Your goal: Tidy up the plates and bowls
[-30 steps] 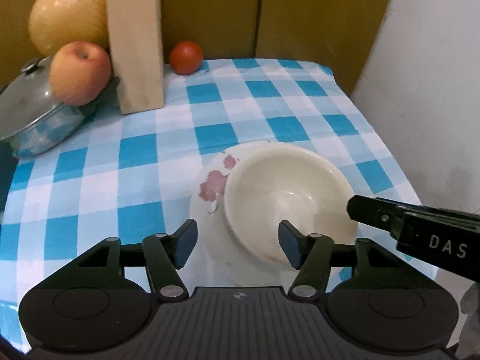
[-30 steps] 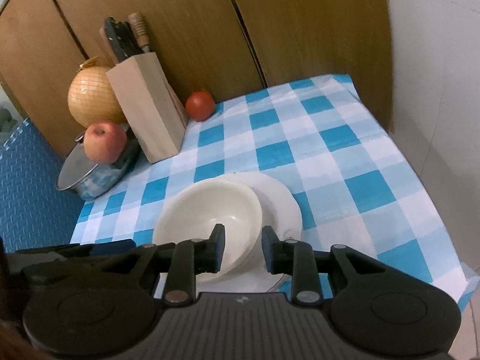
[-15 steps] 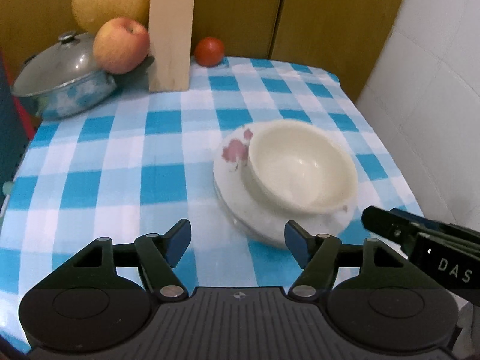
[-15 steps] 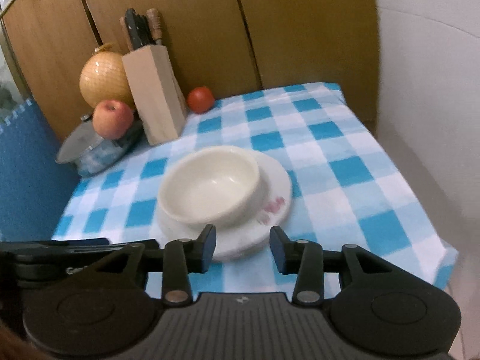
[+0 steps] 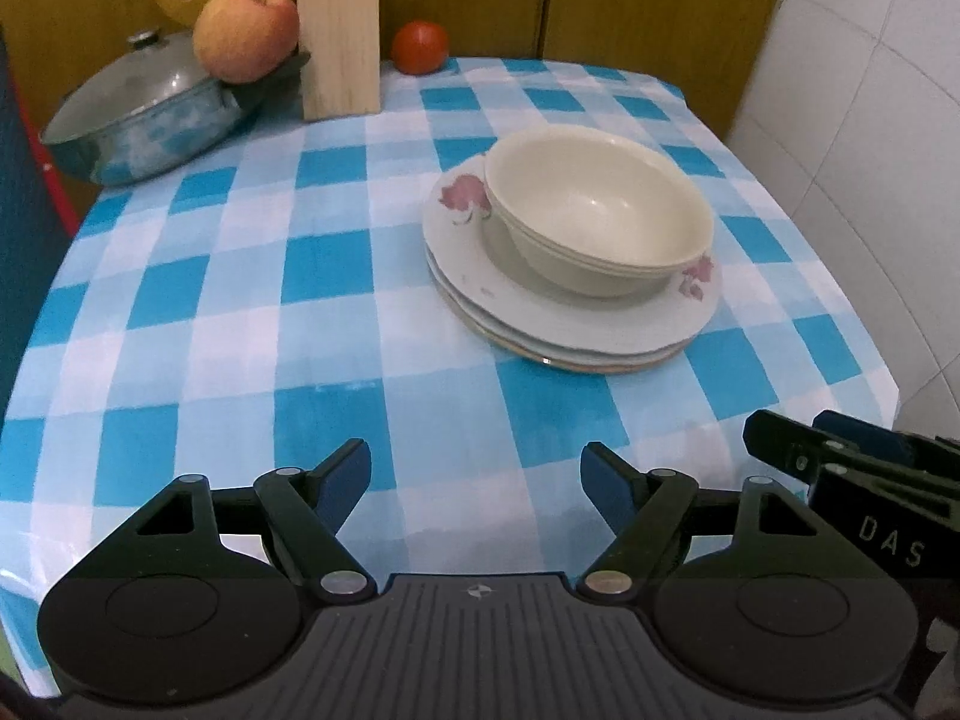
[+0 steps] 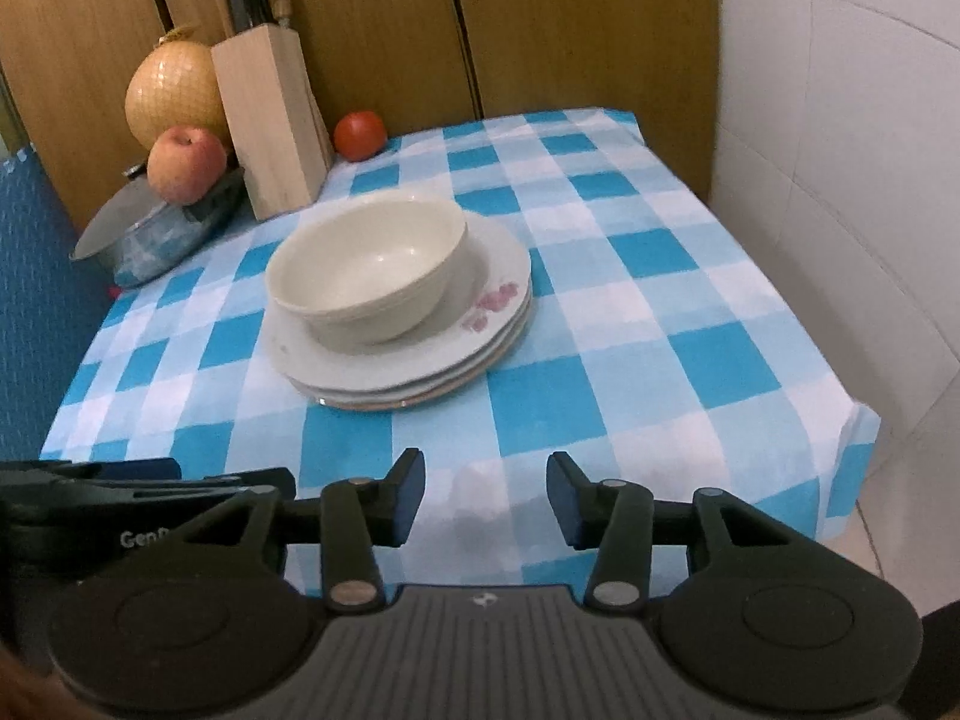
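Bowls (image 5: 597, 210) sit nested on the plate stack (image 5: 570, 312) mid-counter (image 5: 240, 300), so stacking looks done. My left tongs (image 5: 475, 483) and right tongs (image 6: 485, 495), empty near the front edge, have just been opening.

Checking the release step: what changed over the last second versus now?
Both grippers backed away from the cream bowls nested on the stack of white floral plates. The left gripper and right gripper have just been opening; a second ago their fingers bracketed the bowl rim, now nothing sits between them. The dishes, wooden knife block and steel pot stayed put.
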The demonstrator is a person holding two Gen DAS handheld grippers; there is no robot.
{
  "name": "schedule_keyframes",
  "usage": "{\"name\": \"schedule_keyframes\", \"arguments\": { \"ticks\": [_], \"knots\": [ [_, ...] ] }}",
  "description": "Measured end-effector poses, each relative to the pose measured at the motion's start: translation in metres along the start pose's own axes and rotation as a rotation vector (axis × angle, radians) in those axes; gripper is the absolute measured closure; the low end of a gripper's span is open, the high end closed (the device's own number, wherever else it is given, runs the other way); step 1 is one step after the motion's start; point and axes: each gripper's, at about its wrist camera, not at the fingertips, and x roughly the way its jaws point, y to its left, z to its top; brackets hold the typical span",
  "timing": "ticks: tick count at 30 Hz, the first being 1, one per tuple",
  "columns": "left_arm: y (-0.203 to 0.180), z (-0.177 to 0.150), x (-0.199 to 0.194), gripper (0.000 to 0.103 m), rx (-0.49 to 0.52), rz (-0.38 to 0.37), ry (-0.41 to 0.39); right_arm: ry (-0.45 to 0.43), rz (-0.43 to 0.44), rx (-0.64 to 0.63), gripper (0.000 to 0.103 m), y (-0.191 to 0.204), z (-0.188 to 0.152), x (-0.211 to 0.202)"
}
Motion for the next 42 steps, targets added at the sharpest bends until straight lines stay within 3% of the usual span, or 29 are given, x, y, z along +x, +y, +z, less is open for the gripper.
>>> {"name": "schedule_keyframes", "arguments": {
  "ticks": [42],
  "knots": [
    [-0.013,-0.007,-0.001,0.018,0.050,0.055,0.000,-0.006,0.003,0.016,0.059,-0.001,-0.004,0.003]
  ]
}}
